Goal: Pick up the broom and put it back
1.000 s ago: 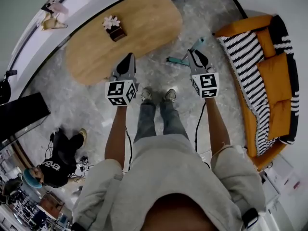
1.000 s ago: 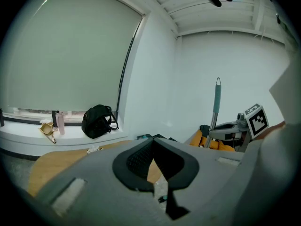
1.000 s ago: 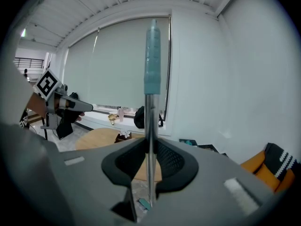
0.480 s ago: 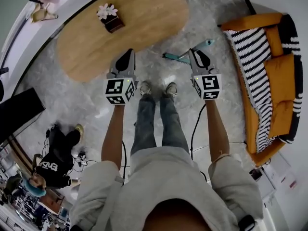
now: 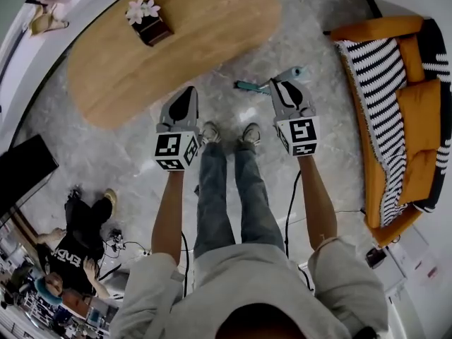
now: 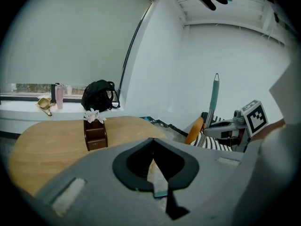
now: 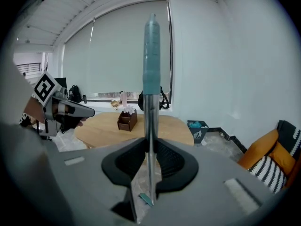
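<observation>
Grey marbled floor [image 5: 127,154] fills the head view, with an oval wooden table [image 5: 212,27] at the top and an orange sofa [image 5: 417,119] under a striped throw [image 5: 378,83] at the right. Only that view shows a person [image 5: 78,246] sitting on the floor at lower left, and the wearer's shoes [image 5: 210,133] between the two grippers.

The broom [image 7: 151,79] stands upright near the table's end, just ahead of the right shoe. From above it shrinks to a teal head low by the floor and a teal grip top; whether the head touches the floor I cannot tell. The right gripper view shows what the head view cannot: the right gripper [image 7: 151,139] has its jaws clamped on the broom's metal shaft, with the teal grip rising above them.

The left gripper [image 6: 152,140] is level with it, beside the table's edge. Its own view shows the jaw tips pressed together with nothing between them. That view adds a black backpack [image 6: 99,95] on the window sill. The right gripper view adds a bin [image 7: 197,131] beyond the table. A small brown box [image 6: 95,134] topped with white flowers sits on the table.
</observation>
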{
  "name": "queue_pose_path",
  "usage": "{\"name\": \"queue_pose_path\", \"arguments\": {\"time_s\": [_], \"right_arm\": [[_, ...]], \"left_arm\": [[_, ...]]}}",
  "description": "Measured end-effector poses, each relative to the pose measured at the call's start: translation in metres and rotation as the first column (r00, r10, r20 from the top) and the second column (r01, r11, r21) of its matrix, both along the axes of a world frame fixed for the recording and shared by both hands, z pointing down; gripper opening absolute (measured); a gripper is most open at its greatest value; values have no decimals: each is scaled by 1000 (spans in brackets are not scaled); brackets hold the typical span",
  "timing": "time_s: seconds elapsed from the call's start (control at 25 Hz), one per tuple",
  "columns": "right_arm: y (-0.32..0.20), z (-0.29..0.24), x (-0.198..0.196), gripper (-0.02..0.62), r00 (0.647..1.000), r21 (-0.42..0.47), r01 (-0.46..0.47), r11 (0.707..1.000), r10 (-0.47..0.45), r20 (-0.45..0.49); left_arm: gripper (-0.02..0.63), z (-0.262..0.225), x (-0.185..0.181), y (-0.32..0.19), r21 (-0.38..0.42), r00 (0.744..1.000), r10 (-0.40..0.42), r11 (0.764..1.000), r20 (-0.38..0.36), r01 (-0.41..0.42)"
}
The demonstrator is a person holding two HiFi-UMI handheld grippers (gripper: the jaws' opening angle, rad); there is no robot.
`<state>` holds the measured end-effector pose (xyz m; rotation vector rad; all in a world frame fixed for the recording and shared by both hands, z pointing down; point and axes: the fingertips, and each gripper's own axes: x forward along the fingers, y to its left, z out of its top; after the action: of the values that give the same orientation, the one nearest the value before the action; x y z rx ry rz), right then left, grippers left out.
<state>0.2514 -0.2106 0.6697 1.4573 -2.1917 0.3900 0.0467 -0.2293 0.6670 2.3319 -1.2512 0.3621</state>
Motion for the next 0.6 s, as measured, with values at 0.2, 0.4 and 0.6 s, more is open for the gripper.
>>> {"name": "queue_pose_path", "arguments": {"time_s": [0.2, 0.4, 0.6], "right_arm": [[3, 27, -4, 75, 999, -16, 28, 999, -28, -24], [-1, 52, -23, 75, 996, -48, 72, 996, -75, -48], [-16, 83, -43, 75, 993, -100, 96, 990, -103, -66]], "left_arm": [[3, 16, 2, 9, -2, 1000, -3, 1000, -9, 3], [3, 27, -3, 19, -8, 1000, -2, 1000, -7, 2], [3, 34, -9, 21, -19, 1000, -5, 1000, -1, 5]]}}
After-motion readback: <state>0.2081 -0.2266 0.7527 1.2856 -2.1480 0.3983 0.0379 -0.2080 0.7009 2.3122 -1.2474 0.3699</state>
